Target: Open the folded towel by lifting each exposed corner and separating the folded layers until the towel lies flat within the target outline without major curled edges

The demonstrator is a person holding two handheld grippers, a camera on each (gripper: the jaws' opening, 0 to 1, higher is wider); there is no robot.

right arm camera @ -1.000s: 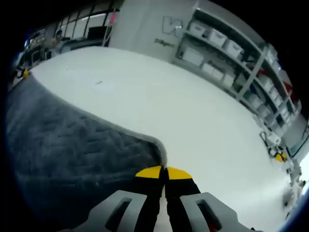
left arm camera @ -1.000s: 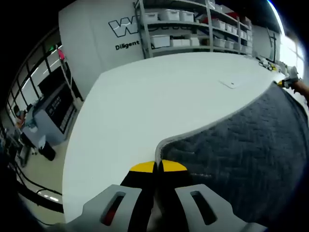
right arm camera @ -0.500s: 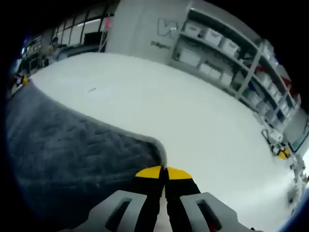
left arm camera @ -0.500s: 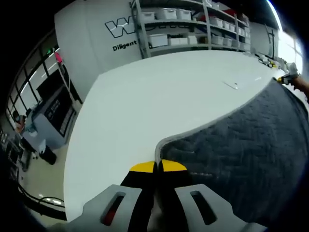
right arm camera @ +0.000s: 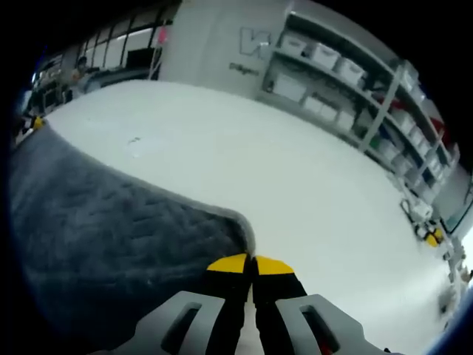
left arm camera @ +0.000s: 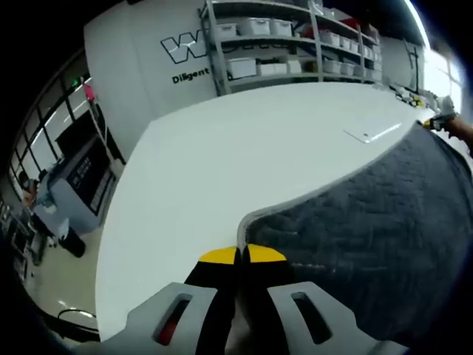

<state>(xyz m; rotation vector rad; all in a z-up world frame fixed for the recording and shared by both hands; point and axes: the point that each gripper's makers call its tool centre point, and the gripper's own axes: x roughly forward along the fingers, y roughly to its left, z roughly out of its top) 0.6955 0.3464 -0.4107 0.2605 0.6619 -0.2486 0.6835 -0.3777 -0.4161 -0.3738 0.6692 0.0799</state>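
Observation:
A dark grey quilted towel with a pale edge spreads across the right of the left gripper view and the left of the right gripper view. My left gripper is shut on one towel corner, its yellow-tipped jaws pressed together. My right gripper is shut on another corner of the towel. The towel's edge runs taut from each corner towards the other gripper, which shows small at the far end. Both held corners hang above the white table.
A small white marker lies on the table near the towel's edge. Shelves with white bins stand behind the table. A grey machine sits off the table's left side. Small items rest at the table's far right.
Both views have shifted a little, so the hands moved slightly. The towel's edge has drawn closer to the white marker. Both grippers stay shut on the corners.

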